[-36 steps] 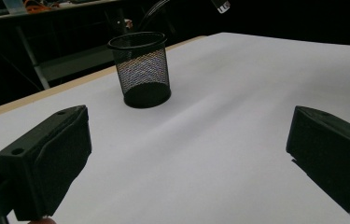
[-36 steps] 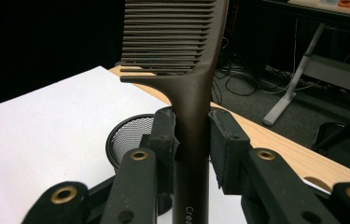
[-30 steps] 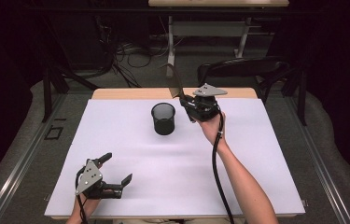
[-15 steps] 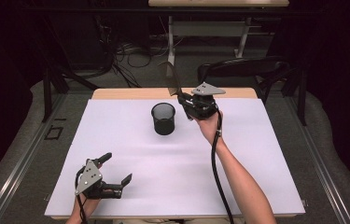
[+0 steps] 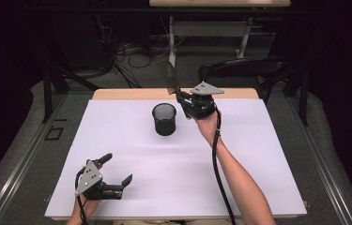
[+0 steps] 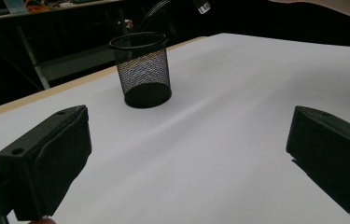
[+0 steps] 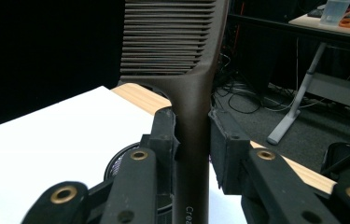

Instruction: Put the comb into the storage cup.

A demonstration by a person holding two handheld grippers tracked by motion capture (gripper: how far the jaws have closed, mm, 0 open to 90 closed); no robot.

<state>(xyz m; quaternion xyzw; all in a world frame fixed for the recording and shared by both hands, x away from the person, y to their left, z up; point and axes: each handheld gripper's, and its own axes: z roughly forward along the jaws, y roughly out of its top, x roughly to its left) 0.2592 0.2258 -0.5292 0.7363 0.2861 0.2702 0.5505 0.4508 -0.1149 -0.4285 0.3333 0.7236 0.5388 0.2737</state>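
Observation:
A dark brown comb (image 5: 169, 77) stands nearly upright, teeth end up, above the far middle of the table. My right gripper (image 5: 183, 99) is shut on its handle, and in the right gripper view both pads press the handle of the comb (image 7: 172, 46) inside my right gripper (image 7: 192, 135). A black mesh cup (image 5: 164, 119) stands just left of that gripper, and part of the cup (image 7: 121, 163) shows under the left jaw. My left gripper (image 5: 117, 168) rests open near the table's front left. In the left gripper view nothing lies in my left gripper (image 6: 186, 154), and the cup (image 6: 142, 70) stands farther off.
The white table cover (image 5: 258, 178) spreads over a wooden table whose far edge (image 5: 136, 93) shows. A black chair (image 5: 244, 70) and cables on the floor lie beyond the table. The cup looks empty.

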